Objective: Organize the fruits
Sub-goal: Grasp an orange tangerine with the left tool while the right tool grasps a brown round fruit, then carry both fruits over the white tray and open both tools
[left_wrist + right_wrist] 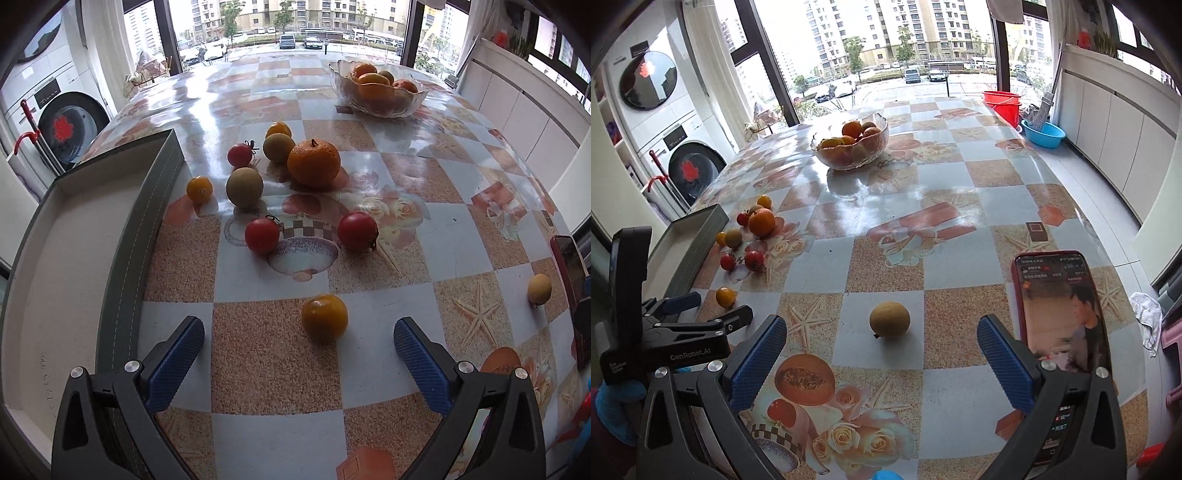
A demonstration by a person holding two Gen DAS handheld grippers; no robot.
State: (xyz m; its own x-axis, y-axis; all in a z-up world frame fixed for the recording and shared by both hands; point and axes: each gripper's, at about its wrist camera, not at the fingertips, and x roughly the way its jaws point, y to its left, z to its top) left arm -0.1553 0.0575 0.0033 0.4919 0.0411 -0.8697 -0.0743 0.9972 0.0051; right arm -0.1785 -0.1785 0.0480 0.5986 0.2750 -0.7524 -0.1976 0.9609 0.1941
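My left tongs (pixel 299 343) hang spread wide and hold nothing, and a small yellow-orange fruit (pixel 324 316) sits on the tablecloth just ahead of them, between the line of the two blue pads (pixel 417 354) and a little nearer the right one. It looks round, smooth and glossy, so I judge it light but apt to roll or squirt out; I would close across its widest middle, gently, since the skin seems thin. Farther ahead lie three red tomatoes, the nearest (pixel 262 235) probably soft and easily bruised, two dull green-brown fruits, a big orange (pixel 314 162), and more small yellow ones. The grey tray (pixel 122 273) runs along my left side. My right tongs (pixel 882 345) are spread and empty too, with a tan round fruit (pixel 889 319) just ahead between the pads; it looks firmer and matte, easier to grip. The glass bowl (pixel 849 142) stands well beyond, the phone (pixel 1060 306) beside my right pad.
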